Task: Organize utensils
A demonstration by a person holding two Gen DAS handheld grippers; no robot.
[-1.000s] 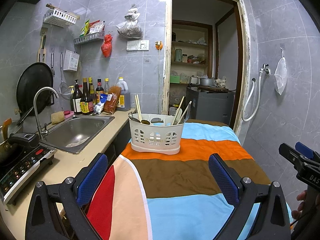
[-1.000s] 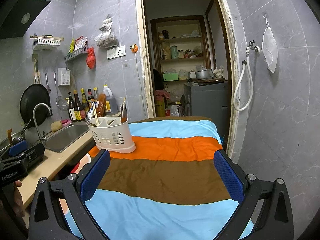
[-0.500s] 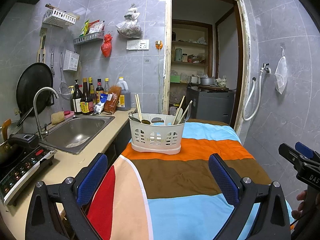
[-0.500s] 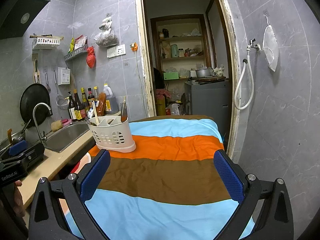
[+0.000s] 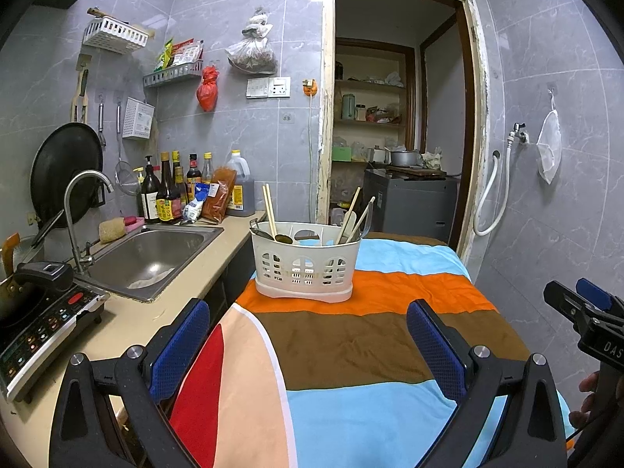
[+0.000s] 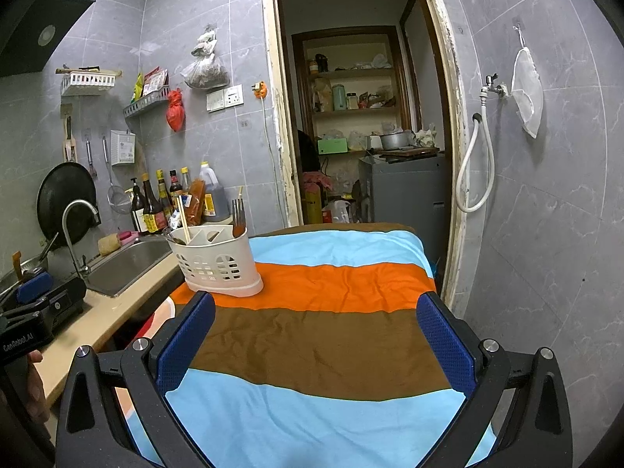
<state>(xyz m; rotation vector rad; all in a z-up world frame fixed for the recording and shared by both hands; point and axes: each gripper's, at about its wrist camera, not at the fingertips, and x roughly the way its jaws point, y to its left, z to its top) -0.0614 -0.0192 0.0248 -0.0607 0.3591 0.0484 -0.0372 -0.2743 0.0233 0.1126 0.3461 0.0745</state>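
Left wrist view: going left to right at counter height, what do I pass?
Induction cooker → faucet → sink → white utensil caddy → striped cloth → right gripper at the frame edge.

Left wrist view faces the utensil caddy (image 5: 305, 264) closer, right wrist view farther right, both sharing striped cloth (image 6: 331, 327)
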